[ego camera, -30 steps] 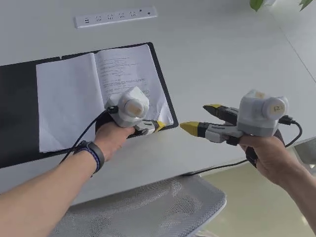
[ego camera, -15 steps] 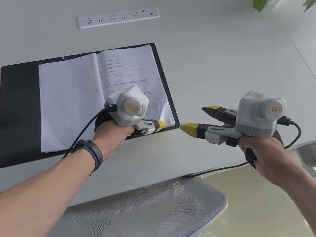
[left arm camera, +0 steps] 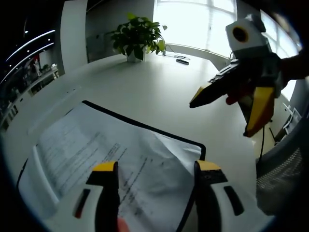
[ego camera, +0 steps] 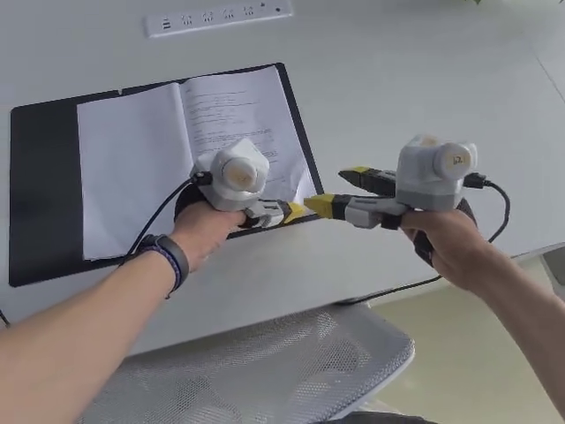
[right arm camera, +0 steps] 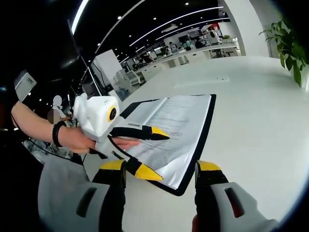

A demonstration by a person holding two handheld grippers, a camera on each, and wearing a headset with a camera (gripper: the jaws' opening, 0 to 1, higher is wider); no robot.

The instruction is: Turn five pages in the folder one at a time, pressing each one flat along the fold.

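Left gripper, jaws spread: in the left gripper view its two yellow-tipped jaws stand on either side of the near right corner of the printed page; contact with the paper cannot be told. In the right gripper view the left gripper has one jaw lying over the page and the other at the near edge of the folder.

Right gripper, jaws spread and holding nothing, lies just at 3 o'clock of the left one in the head view, tips pointing toward 9 o'clock, over the bare table. It enters the left gripper view at 2 o'clock.

The black folder lies open on the white table, with a blank page at 9 o'clock of the fold and the printed page at 3 o'clock. A power strip lies at 12 o'clock of the folder, well apart. A potted plant stands at the table's far end, and a mesh chair sits at 6 o'clock in the head view. A dark wristband circles the left wrist
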